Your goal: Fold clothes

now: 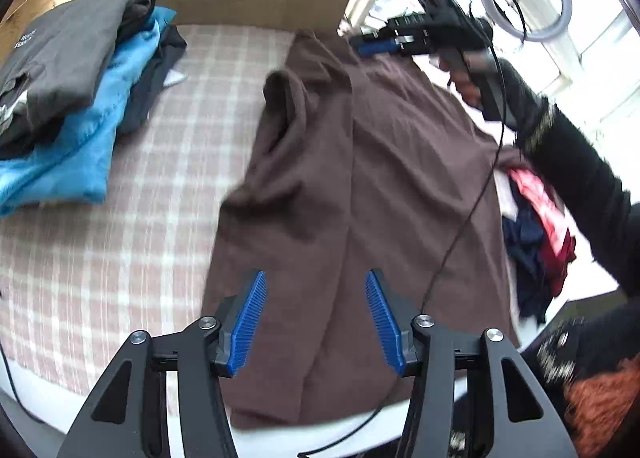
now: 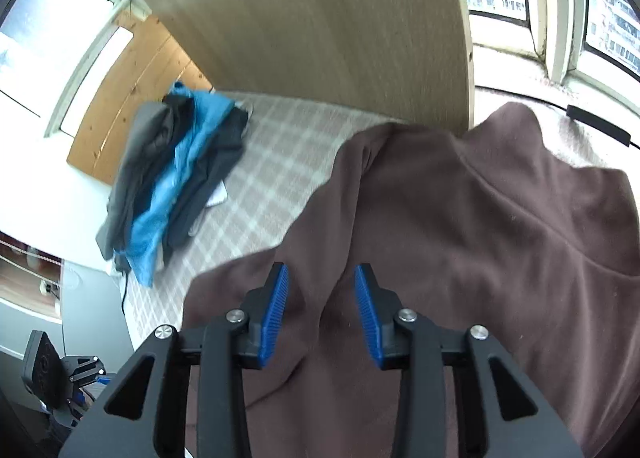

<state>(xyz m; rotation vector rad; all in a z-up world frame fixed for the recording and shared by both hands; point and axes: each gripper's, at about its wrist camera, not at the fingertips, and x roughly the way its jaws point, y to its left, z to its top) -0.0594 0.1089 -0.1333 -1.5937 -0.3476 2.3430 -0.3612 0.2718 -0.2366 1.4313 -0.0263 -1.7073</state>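
Left wrist view: the left claw (image 1: 315, 308) is seen spread, its blue pads (image 1: 249, 322) apart with nothing pinched between them, hovering above the near end of the brown garment (image 1: 360, 186). The garment lies just beyond the claw on the checked sheet (image 1: 120, 250), one long side already folded over the middle and lengthwise creases running away from the pads. Farther off, past the garment's far end, the right claw (image 1: 376, 44) is held in a hand (image 1: 466, 88); from this view its opening cannot be judged. To the far left a stack (image 1: 68, 106) of folded grey and blue clothes is kept, and to the right a heap (image 1: 536, 242) of unfolded red and navy items.

Right wrist view: the right claw (image 2: 321, 310) is shown parted and empty, above a ridge of the same cloth.

A lengthwise fold is judged done, with both claws released. Next, an end of the garment would need to be pinched at both corners and carried over to halve it, before it is moved to the stack.
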